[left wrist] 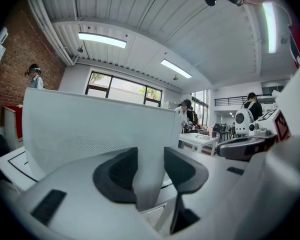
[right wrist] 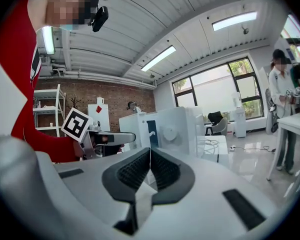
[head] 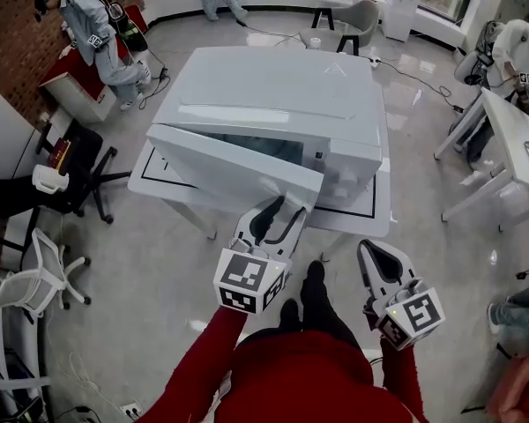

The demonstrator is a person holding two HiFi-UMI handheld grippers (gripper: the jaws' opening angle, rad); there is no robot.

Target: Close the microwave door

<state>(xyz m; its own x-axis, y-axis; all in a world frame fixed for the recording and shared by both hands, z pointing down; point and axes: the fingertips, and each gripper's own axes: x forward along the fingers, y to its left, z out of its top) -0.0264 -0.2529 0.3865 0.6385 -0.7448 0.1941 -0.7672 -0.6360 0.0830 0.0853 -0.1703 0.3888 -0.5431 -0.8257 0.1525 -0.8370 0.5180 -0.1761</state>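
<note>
the microwave door (head: 234, 161) is swung out toward me off its left hinge, left gripper (head: 286, 208) pinched on the free right edge, so it's a push straight in toward the microwave (head: 282, 95) on the tabletop (head: 379, 210); right gripper (head: 372, 250) is closed, empty, further back.

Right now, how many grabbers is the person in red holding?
2. The left gripper grips the free edge of the microwave door; the right gripper hangs shut beside it, off the microwave. No more seem hidden.
</note>
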